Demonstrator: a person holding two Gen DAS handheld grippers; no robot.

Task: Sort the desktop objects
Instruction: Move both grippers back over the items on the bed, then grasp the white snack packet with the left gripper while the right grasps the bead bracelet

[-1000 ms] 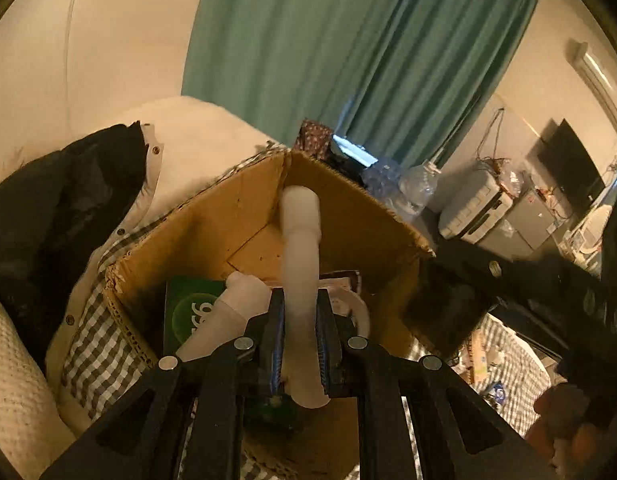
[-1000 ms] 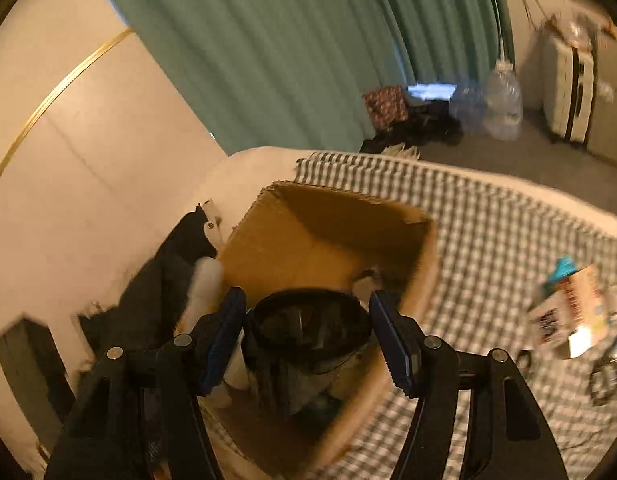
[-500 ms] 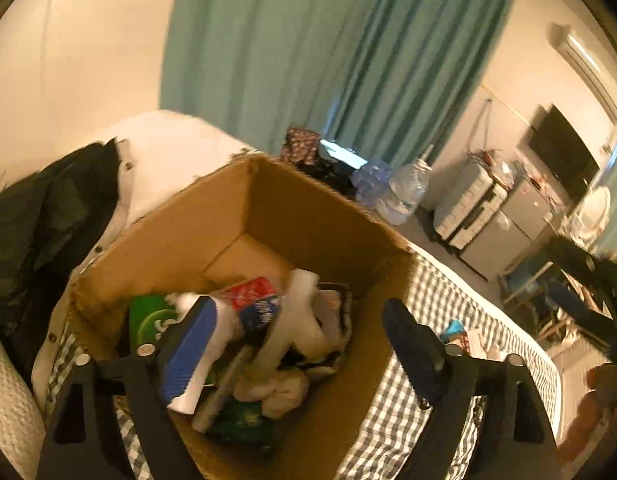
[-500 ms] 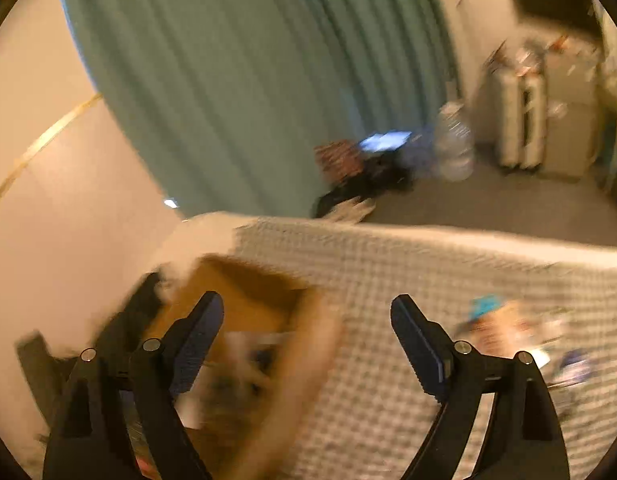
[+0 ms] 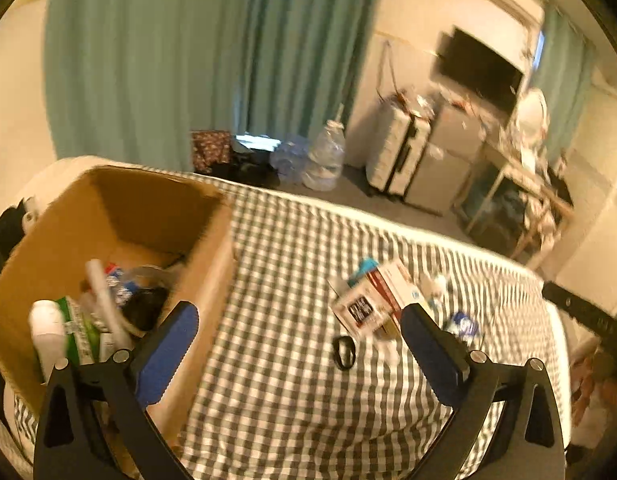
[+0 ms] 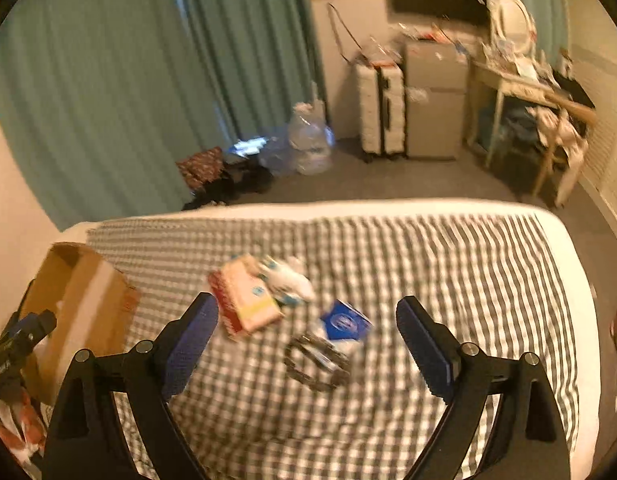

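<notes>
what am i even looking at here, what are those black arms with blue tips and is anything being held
Those are not robot arms. A person holds a two-finger gripper in each hand, and a fisheye camera on each one looks forward along its fingers, so there are two views of one moment.

In the left view the left gripper is wide open and empty; its jaws have just been opening. In the right view the right gripper is also open and empty, its jaws having just opened wider.

The surface is a bed with a checked cloth. On it stands a cardboard box already holding bottles and tubes. Still loose on the cloth: a red and white packet, a blue packet, a small black ring-shaped thing and a few blurred bits.
</notes>
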